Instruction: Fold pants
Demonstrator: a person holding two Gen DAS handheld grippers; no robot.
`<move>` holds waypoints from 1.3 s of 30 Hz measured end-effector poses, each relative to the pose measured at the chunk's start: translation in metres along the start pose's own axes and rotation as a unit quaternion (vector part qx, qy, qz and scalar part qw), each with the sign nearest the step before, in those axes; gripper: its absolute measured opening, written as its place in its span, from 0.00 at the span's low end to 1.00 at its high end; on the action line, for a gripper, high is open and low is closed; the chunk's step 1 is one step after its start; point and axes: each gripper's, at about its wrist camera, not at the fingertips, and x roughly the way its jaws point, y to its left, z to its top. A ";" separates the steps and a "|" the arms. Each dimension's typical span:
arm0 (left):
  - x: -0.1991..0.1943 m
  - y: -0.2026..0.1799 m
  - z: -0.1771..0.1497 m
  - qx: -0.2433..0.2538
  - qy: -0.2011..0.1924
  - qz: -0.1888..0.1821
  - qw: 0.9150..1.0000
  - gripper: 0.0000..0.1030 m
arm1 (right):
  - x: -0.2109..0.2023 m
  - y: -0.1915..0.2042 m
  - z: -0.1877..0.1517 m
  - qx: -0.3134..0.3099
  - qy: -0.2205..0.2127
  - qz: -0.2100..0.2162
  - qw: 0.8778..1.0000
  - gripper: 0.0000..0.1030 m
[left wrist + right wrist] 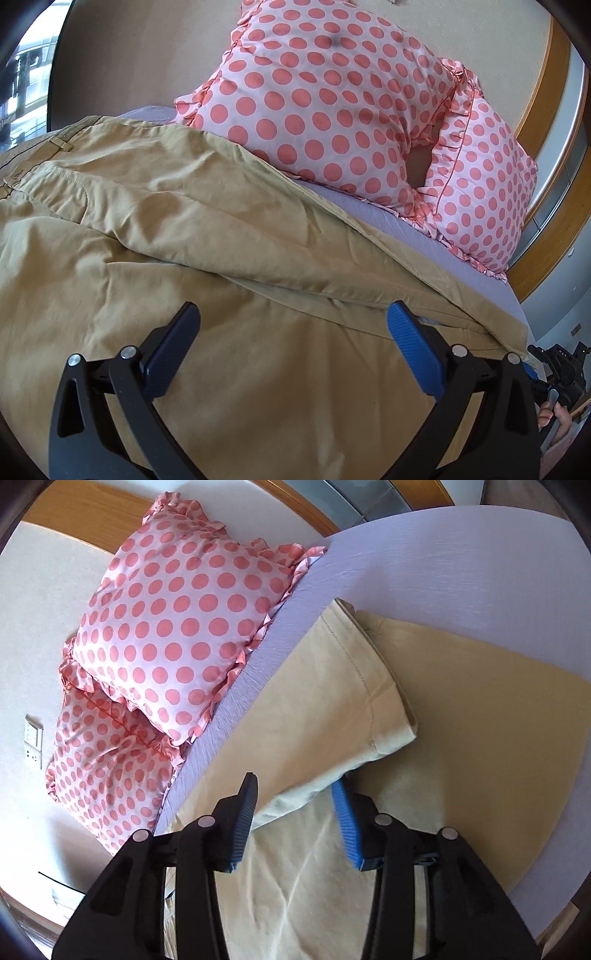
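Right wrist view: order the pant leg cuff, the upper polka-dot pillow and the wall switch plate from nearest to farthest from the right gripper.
1. Pant leg cuff, just ahead of the right gripper, slightly right.
2. Upper polka-dot pillow, beyond the sheet strip, ahead left.
3. Wall switch plate, on the wall behind the pillows, far left.

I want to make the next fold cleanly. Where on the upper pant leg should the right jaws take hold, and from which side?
Probably at the hemmed cuff of the tan pants, coming in from its open end. The stitched hem there is a firm, layered edge lying loose on top, so it should lift cleanly.
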 end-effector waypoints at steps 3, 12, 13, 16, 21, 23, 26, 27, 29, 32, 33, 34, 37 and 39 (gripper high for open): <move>0.001 0.005 0.000 -0.018 0.001 -0.017 1.000 0.98 | 0.009 0.004 0.005 0.006 -0.010 0.007 1.000 0.43; -0.034 0.025 0.010 -0.046 -0.022 -0.043 0.998 0.98 | -0.024 -0.011 -0.002 -0.027 -0.063 0.115 0.991 0.01; -0.042 0.028 0.017 -0.043 -0.036 -0.051 0.997 0.98 | -0.036 -0.014 -0.005 -0.033 -0.074 0.119 0.990 0.01; -0.051 0.036 0.042 -0.029 -0.069 -0.058 0.995 0.98 | -0.052 -0.027 -0.009 -0.024 -0.079 0.135 0.987 0.01; -0.003 0.069 0.086 -0.079 0.008 0.018 0.997 0.97 | -0.057 -0.037 -0.016 -0.015 -0.079 0.147 0.986 0.01; 0.021 0.086 0.095 -0.121 0.040 0.036 0.991 0.95 | -0.058 -0.037 -0.016 -0.016 -0.079 0.149 0.986 0.01; 0.047 0.098 0.106 -0.143 0.054 0.056 0.987 0.90 | -0.059 -0.036 -0.015 -0.021 -0.078 0.151 0.985 0.01; 0.051 0.100 0.111 -0.144 0.051 0.065 0.986 0.89 | -0.059 -0.035 -0.015 -0.023 -0.079 0.151 0.985 0.01; 0.059 0.105 0.120 -0.145 0.047 0.085 0.985 0.74 | -0.059 -0.034 -0.015 -0.027 -0.082 0.149 0.985 0.01; 0.052 0.123 0.119 -0.179 0.055 0.063 0.980 0.05 | -0.059 -0.034 -0.014 -0.027 -0.083 0.150 0.985 0.01; 0.041 0.126 0.115 -0.188 0.049 0.051 0.980 0.05 | -0.060 -0.034 -0.013 -0.028 -0.086 0.147 0.985 0.01; 0.025 0.127 0.108 -0.186 0.038 0.039 0.981 0.04 | -0.062 -0.034 -0.012 -0.031 -0.090 0.143 0.985 0.01; -0.034 0.121 0.076 -0.157 0.005 0.026 0.987 0.04 | -0.069 -0.039 -0.009 -0.033 -0.102 0.128 0.986 0.01; -0.071 0.120 0.046 -0.149 -0.010 0.020 0.989 0.04 | -0.073 -0.046 -0.006 -0.030 -0.105 0.116 0.987 0.01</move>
